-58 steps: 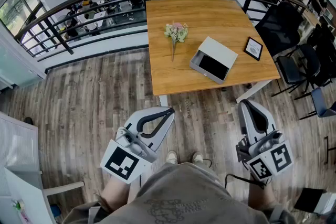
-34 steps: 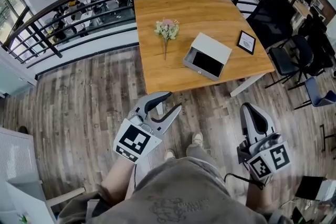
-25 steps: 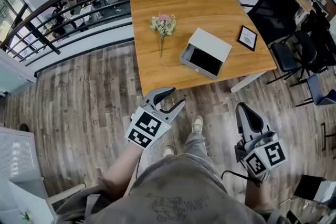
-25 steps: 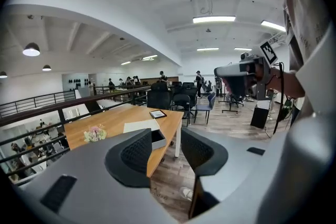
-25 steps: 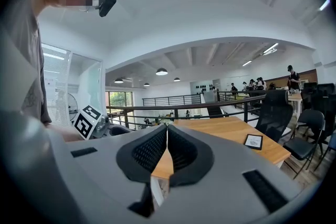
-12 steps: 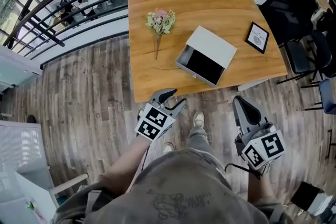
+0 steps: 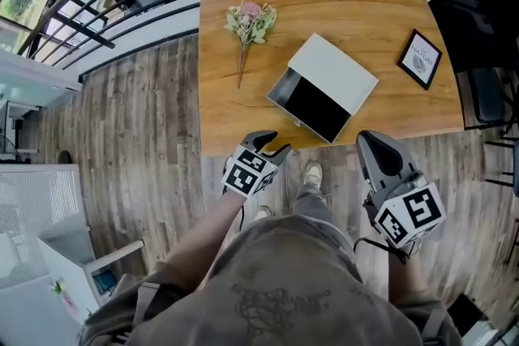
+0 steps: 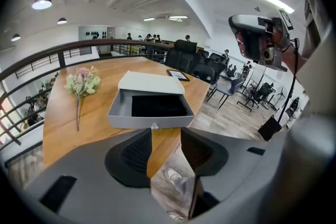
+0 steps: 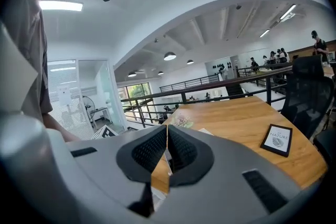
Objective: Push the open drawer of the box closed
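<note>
Plainly — drawer (image 7: 312,109) open, left tongs (image 7: 274,143) parted

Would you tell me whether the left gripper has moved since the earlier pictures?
Yes. The left gripper has come forward to the table's near edge, toward the open drawer.

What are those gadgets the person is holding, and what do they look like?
Two light grey plastic tools, the left gripper and the right gripper. Each has two curved jaws lined with black textured pads and carries a white cube printed with black square markers. A thin black cable seems to trail from the right one. The person wears a grey-brown shirt.
</note>
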The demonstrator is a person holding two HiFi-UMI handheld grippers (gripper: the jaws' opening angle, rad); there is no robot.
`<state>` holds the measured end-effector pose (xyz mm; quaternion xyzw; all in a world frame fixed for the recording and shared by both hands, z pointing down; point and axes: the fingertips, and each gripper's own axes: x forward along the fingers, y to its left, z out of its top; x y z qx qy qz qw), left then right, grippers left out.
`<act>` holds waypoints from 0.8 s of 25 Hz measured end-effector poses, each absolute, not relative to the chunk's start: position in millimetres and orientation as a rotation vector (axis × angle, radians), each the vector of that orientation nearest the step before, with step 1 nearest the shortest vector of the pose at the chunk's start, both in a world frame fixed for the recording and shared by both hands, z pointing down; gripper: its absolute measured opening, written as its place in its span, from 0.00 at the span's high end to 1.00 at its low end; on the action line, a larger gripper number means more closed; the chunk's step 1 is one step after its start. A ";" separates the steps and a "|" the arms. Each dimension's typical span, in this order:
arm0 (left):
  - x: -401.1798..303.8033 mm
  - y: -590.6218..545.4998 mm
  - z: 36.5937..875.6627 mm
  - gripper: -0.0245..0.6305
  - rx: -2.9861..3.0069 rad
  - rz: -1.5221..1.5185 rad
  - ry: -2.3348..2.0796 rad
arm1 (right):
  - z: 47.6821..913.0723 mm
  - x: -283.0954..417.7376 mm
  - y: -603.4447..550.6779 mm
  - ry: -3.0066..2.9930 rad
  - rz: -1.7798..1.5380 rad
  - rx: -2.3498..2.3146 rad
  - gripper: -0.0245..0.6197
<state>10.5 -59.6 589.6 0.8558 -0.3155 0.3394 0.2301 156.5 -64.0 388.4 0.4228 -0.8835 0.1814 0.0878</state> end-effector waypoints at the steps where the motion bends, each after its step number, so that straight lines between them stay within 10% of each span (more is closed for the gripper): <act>1: 13.0 -60.6 594.7 0.67 2.332 0.950 -0.861 | 390.5 157.9 -69.9 -2.639 0.545 1.235 0.91; 20: 42.8 -97.3 675.2 0.74 2.100 1.073 -0.829 | 415.7 174.6 -132.6 -2.654 0.644 1.028 0.91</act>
